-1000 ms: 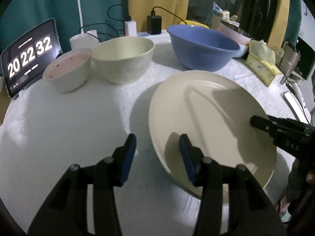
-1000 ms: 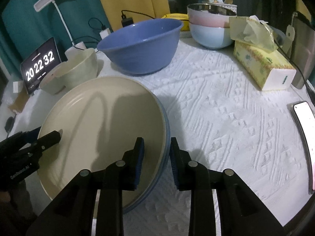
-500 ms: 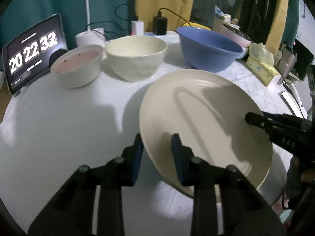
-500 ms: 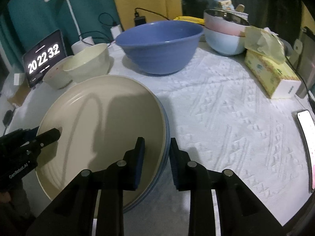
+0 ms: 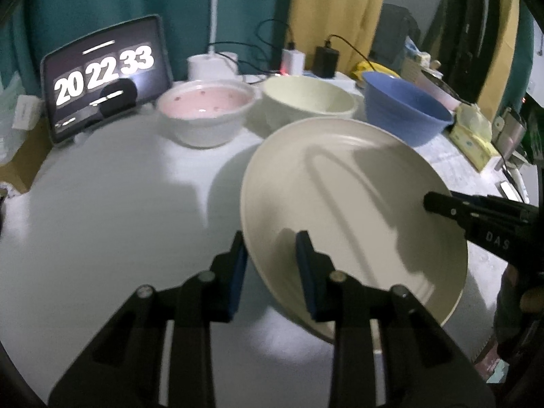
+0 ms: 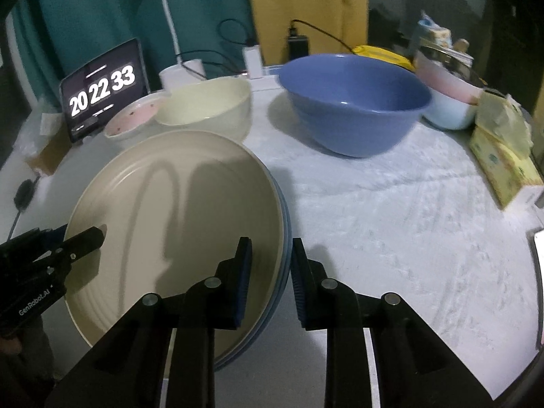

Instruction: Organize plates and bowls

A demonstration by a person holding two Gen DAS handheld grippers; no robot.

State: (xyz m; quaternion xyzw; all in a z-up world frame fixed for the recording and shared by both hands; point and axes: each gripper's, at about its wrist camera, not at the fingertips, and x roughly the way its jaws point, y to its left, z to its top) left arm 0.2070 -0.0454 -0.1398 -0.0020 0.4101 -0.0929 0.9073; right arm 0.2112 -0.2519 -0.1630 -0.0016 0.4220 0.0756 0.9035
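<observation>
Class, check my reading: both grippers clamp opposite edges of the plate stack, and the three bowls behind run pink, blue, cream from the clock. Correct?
Not quite. The order is pink bowl, cream bowl, blue bowl; the left wrist view shows it. The rest stands.

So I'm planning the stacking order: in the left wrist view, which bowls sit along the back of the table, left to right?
Pink bowl → cream bowl → blue bowl.

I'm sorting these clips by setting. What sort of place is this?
Probably a home, at a cloth-covered table: a tablet clock, plugged-in chargers, a tissue box and curtains surround the bowls.
</observation>
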